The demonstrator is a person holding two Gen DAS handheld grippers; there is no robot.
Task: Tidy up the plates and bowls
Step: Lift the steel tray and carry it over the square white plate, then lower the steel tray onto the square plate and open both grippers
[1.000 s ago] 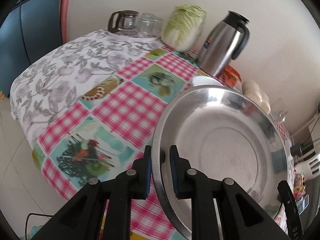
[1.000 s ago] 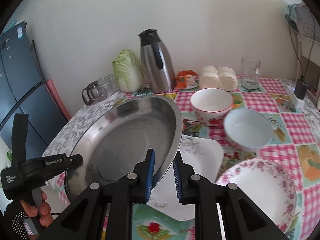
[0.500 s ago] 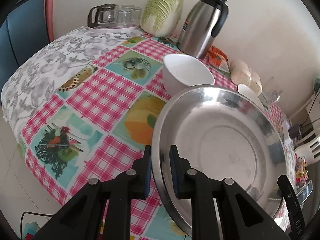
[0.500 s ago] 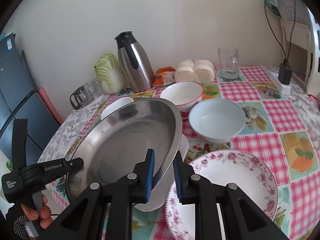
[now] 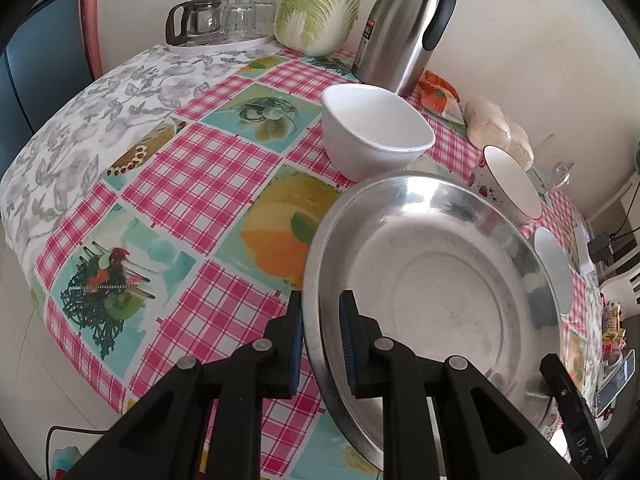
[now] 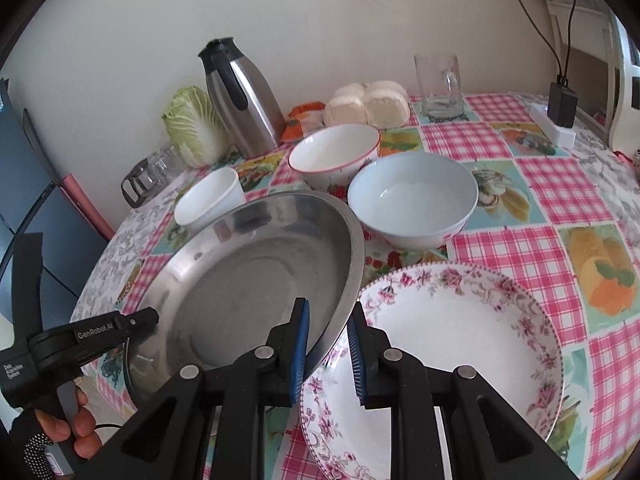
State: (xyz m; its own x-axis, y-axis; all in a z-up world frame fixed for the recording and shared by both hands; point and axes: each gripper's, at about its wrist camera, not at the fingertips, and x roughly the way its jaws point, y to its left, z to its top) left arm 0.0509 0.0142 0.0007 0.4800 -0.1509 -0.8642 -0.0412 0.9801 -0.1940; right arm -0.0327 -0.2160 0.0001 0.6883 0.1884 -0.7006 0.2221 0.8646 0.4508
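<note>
Left wrist view: the left claw (image 5: 320, 340) is pinched narrow on the near rim of a wide steel basin (image 5: 432, 276), one blue pad outside the rim and one inside; the basin is tilted above the checked counter (image 5: 200, 184); a second ago only a sliver of the square white bowl (image 5: 376, 132) peeked over the basin's far rim, and now the whole bowl shows just beyond it; the cabbage (image 5: 320, 4), the steel flask (image 5: 404, 24) and the tray of glasses (image 5: 224, 20) have slid towards the top edge; a red-rimmed bowl (image 5: 512, 180) and a pale blue bowl (image 5: 554, 272) show edge-on past the basin's right side.

Right wrist view: the right claw (image 6: 328, 348) is closed narrow on the opposite rim of the same basin; the left claw's black body, gripped by a gloved hand (image 6: 52, 436), holds the far side; a second ago a square white plate lay under the basin's right edge, and it is now hidden; the floral plate (image 6: 460, 340) now sits directly beneath the claw, larger in view; the pale blue bowl and red-rimmed bowl stand touching just behind the basin; the glass mug (image 6: 438, 84) stands by the wall.
</note>
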